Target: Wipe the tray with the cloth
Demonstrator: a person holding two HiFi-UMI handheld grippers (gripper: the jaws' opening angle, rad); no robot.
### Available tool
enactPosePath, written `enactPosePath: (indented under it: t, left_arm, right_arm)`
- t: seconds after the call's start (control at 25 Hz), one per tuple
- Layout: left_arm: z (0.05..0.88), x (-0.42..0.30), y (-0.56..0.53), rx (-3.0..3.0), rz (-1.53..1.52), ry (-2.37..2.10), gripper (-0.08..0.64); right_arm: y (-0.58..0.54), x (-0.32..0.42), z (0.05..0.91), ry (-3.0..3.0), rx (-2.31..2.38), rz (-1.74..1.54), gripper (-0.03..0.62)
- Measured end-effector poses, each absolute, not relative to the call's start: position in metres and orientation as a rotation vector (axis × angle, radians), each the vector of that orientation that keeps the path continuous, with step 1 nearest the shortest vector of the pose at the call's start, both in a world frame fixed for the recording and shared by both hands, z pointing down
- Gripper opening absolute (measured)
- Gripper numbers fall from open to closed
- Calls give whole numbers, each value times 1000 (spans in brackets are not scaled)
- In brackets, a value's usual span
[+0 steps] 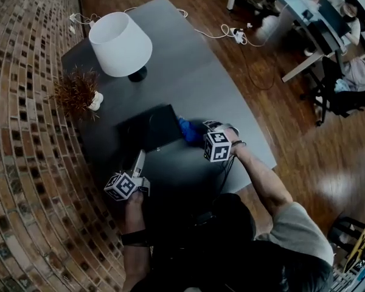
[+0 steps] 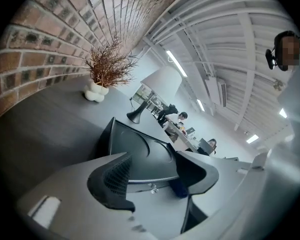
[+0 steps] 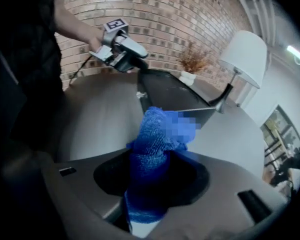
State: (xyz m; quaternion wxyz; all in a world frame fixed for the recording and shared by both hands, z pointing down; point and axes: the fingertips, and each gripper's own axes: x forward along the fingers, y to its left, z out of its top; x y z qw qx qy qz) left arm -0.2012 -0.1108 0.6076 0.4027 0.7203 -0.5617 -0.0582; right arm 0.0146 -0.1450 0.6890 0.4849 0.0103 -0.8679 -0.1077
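A dark tray (image 1: 151, 128) lies on the grey table (image 1: 188, 78) in front of me. Its right edge is touched by a blue cloth (image 1: 188, 129), and my right gripper (image 1: 202, 129) is shut on that cloth. In the right gripper view the cloth (image 3: 160, 129) bulges up out of the gripper (image 3: 157, 156) toward the tray (image 3: 175, 91). My left gripper (image 1: 139, 157) is at the tray's near left edge. In its own view the left gripper (image 2: 151, 156) is open, its jaws standing either side of the near rim of the tray (image 2: 140, 144), pads not pressing. The left gripper (image 3: 124, 51) shows at the tray's far end.
A white-shaded lamp (image 1: 120, 44) and a dried plant in a white vase (image 1: 79, 93) stand on the table behind the tray. A brick wall (image 1: 18, 132) runs along the left. The table's right edge drops to a wooden floor with cables (image 1: 228, 32).
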Motion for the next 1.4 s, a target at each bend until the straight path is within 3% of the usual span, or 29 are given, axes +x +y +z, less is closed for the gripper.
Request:
enactPosePath:
  t: [0.2, 0.44, 0.6, 1.0, 1.12, 1.24, 1.4]
  left_arm:
    - [617, -194, -75, 1720, -204, -1457, 278]
    - [633, -188, -72, 1674, -278, -1425, 278]
    - [636, -180, -86, 1685, -281, -1382, 278]
    - [630, -176, -87, 1701, -290, -1349, 278]
    - [631, -171, -84, 1700, -278, -1343, 278]
    - [634, -171, -85, 1667, -297, -1368, 278]
    - [645, -177, -85, 1595, -314, -1413, 278]
  right_arm:
    - [-184, 38, 657, -2211, 131, -84, 186]
    - [-276, -1, 655, -2152, 330, -71, 186]
    - [-240, -19, 690, -2139, 245, -65, 187]
    - [-100, 36, 681, -2029, -109, -134, 186]
    - [-186, 40, 650, -2033, 222, -161, 186]
    - [-283, -5, 604, -2116, 515, -194, 186]
    - [-328, -88, 622, -2062, 374, -259, 186]
